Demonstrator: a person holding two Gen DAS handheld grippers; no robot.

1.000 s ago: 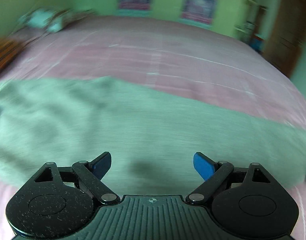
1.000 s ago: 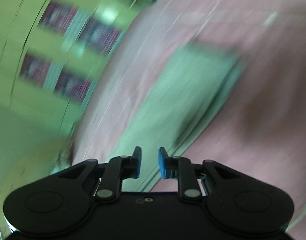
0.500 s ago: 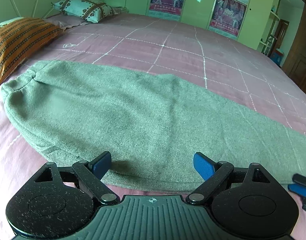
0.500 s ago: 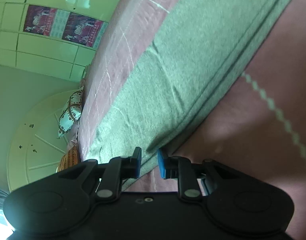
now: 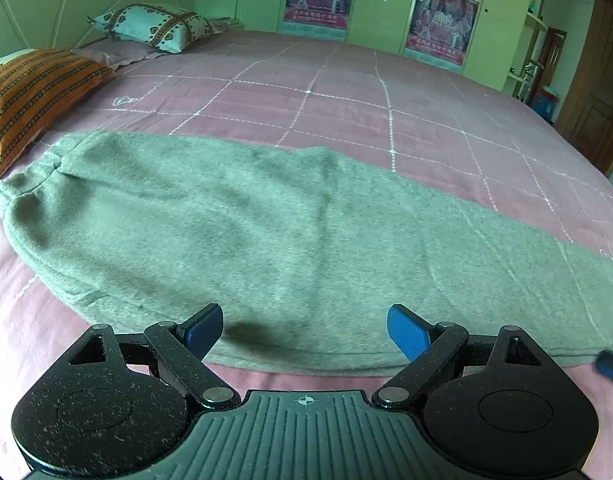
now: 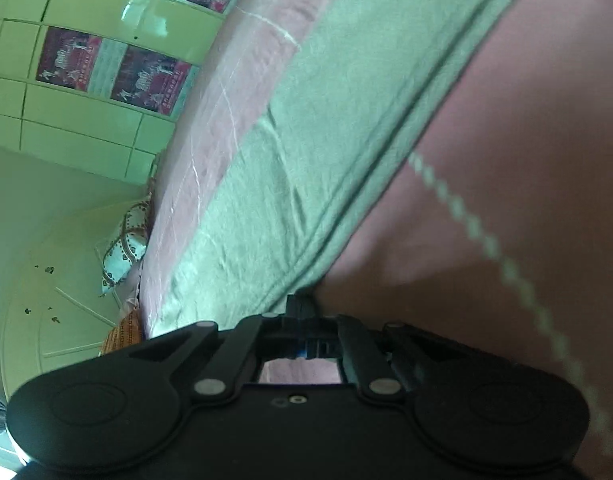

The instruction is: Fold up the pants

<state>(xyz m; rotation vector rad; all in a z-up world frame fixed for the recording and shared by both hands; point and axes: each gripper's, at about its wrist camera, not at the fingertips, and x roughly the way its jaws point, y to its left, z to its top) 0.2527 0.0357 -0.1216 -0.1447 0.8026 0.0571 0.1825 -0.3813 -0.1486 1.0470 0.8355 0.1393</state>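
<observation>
Since a moment ago our right gripper (image 6: 302, 304) has dropped and clamped fully onto the near hem of the pants (image 5: 266, 232), spread on the bed (image 5: 346, 108), while our left gripper (image 5: 306, 328) gapes empty above them, so lifting one-sided may bunch the fabric.

Your left tool (image 5: 304, 330) is black speckled plastic with two round hubs, silver pivot pins, a ribbed grey centre plate bearing a small crosshair mark, and blue ridged pads (image 5: 408, 332). Your right tool (image 6: 302, 306) has the same black linkage and silver pins
</observation>
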